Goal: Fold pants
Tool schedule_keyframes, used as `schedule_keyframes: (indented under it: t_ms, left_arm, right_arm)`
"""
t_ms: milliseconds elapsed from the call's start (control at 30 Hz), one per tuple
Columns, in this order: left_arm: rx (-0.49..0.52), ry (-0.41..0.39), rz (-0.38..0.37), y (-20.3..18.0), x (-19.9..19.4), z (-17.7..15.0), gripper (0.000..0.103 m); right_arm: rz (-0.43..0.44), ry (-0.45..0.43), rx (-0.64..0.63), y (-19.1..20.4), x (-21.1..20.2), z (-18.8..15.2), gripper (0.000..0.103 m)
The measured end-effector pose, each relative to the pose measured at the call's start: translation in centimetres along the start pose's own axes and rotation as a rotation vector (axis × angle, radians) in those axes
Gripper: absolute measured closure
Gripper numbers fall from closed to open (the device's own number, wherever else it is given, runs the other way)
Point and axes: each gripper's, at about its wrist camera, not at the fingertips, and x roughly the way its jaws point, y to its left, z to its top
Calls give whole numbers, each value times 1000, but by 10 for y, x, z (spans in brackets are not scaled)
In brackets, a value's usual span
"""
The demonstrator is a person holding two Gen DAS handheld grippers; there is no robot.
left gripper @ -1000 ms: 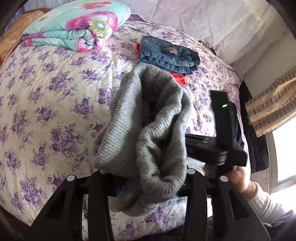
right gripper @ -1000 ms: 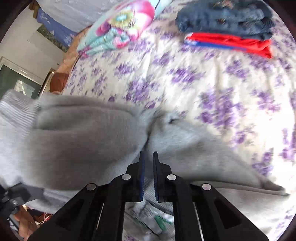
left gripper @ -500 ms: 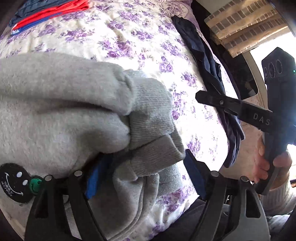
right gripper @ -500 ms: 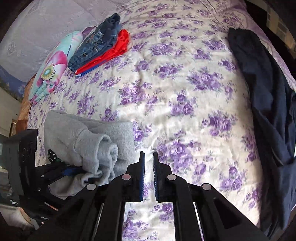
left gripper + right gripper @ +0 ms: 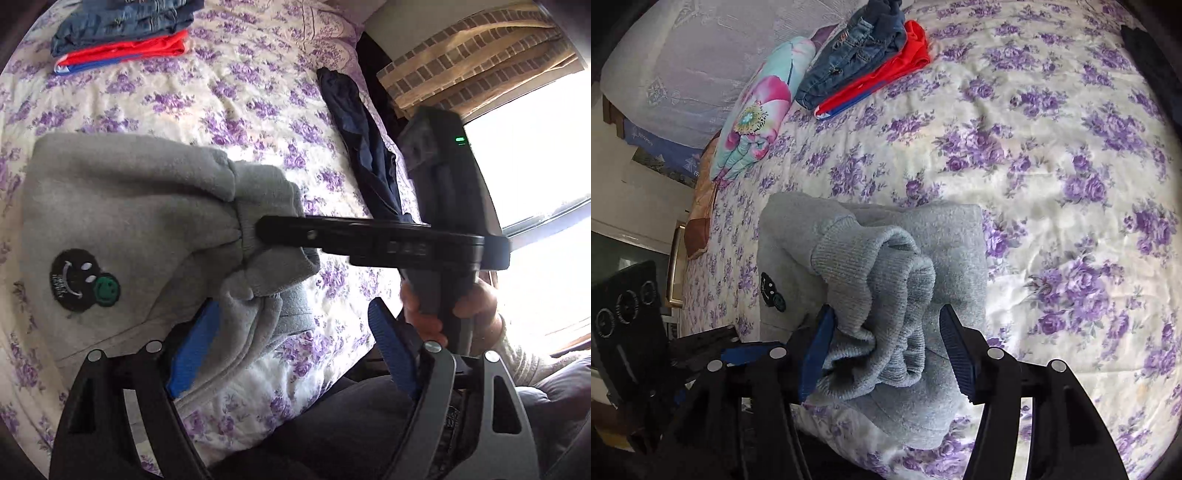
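Note:
Grey sweatpants (image 5: 129, 229) with a black and green smiley patch (image 5: 83, 278) lie folded in a bundle near the bed's front edge; they also show in the right wrist view (image 5: 886, 273). Their ribbed cuffs (image 5: 886, 295) bunch up on top. My left gripper (image 5: 291, 343) is open, its left blue pad against the bundle's near side. My right gripper (image 5: 886, 347) is open, its jaws on either side of the bunched cuffs. In the left wrist view the right gripper (image 5: 295, 230) reaches in over the cuffs from the right.
The bed (image 5: 1052, 147) has a purple-flowered cover. Folded jeans (image 5: 857, 55) on a red garment (image 5: 886, 79) lie at the far side, next to a folded floral quilt (image 5: 757, 114). A dark navy garment (image 5: 365, 147) lies along the bed's right edge by the window.
The pants have come down from being held up onto the bed. My right gripper has opened and moved over the cuffs. My left gripper has opened wider.

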Motion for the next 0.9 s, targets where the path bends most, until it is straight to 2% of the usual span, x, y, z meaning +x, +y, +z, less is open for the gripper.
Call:
schedule_keyframes:
  t_ms: [100,200,267,300,333,433,500,600,700,767,833,867,900]
  left_arm:
    - [-20,-40,82,11,-17,0,24]
    - [-78,-78,70,31,-29,11,24]
    - [-83,-72,91,40,-23,27,24]
    - [-81,-46,110,45,-12,36,24]
    - [-89,-18,122,51,3,46,24]
    - [-115,38,162,60,35,67,24]
    - [-107,37,140,51,35,76,24]
    - [-41,45,110,27,37,78,24]
    - [-31,96,154,26,65,74,23]
    - [-13,100,184,27,81,71,19]
    - [10,102,209,23,81,71,18]
    - [11,105,204,21,76,71,19]
    - [5,100,193,21,68,70,21]
  right_arm:
    - [78,66,68,-7,13,2,44]
    - [46,104,29,0,13,-2,42]
    - [14,107,-5,4,16,-8,43]
    - [4,100,-24,5,18,-11,56]
    - [-5,100,-55,10,20,-14,77]
    - [-66,44,-126,26,7,-20,84]
    - [-117,7,-150,35,-14,-23,85]
    - [-203,4,-180,39,-38,-28,85]
    - [-244,61,-136,16,-18,-34,84]
    - [-301,41,-156,3,8,-38,81]
    - [-297,2,-162,0,13,-38,79]
    - [-286,12,-146,-1,11,-35,79]
    - [-278,19,-134,-1,7,-34,74]
